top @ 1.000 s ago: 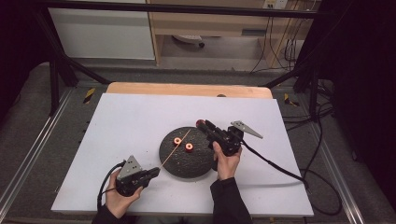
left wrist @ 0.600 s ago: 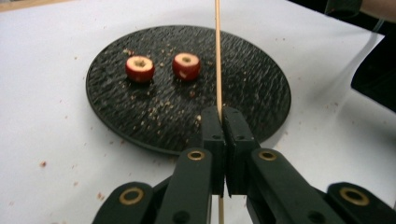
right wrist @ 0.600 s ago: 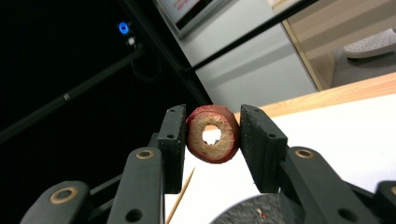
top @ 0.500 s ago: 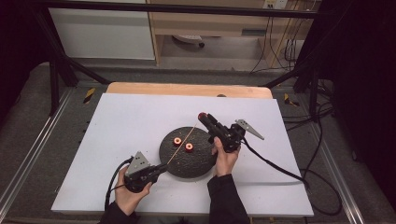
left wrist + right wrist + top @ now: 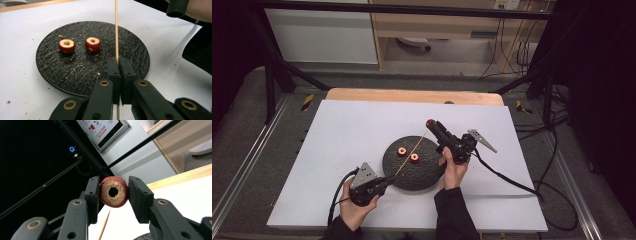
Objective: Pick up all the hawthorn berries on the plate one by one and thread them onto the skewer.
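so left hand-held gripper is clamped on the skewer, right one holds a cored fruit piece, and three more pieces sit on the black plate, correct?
Not three: two cored fruit pieces sit on the black plate, as the left gripper view shows. The rest stands.

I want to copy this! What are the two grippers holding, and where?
Left gripper pinches the wooden stick near its lower end. Right gripper squeezes a cored fruit piece by its sides.

Lab: black frame rig (image 5: 277, 75), trailing cables (image 5: 512, 50).
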Demonstrator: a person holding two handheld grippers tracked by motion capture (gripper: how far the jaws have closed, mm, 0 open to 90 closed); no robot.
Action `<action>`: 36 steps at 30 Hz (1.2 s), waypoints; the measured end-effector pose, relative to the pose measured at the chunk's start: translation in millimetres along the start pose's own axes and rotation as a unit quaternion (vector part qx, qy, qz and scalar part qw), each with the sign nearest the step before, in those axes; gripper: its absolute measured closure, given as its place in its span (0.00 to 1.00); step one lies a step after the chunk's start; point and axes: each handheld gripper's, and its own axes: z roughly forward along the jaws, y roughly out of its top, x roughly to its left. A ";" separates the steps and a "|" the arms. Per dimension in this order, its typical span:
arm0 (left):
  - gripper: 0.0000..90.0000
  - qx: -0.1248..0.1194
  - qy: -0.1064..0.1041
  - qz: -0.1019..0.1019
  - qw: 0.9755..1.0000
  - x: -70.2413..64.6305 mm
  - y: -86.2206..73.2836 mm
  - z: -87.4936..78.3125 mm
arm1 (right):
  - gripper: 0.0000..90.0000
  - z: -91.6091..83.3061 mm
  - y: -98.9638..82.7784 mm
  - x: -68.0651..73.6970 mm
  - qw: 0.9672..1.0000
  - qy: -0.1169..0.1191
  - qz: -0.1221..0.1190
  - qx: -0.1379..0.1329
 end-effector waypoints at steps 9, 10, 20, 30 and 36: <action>0.98 -0.006 0.002 0.003 1.000 -1.5 1.3 1.2 | 0.70 0.3 -2.9 0.0 1.000 0.006 0.003 0.002; 0.98 -0.007 0.001 0.002 1.000 -1.8 1.4 1.5 | 0.70 0.0 -3.2 0.4 1.000 0.007 0.005 0.003; 0.98 -0.020 0.013 -0.004 1.000 -9.1 4.3 8.1 | 0.70 0.1 -7.6 1.0 1.000 0.014 0.019 -0.003; 0.98 -0.023 0.021 -0.009 0.999 -11.8 7.3 12.2 | 0.70 -1.1 -14.6 1.3 1.000 0.018 0.018 0.010; 0.98 -0.024 0.024 -0.013 0.999 -10.2 12.3 13.7 | 0.70 -2.1 -20.6 1.4 0.999 0.018 0.015 0.029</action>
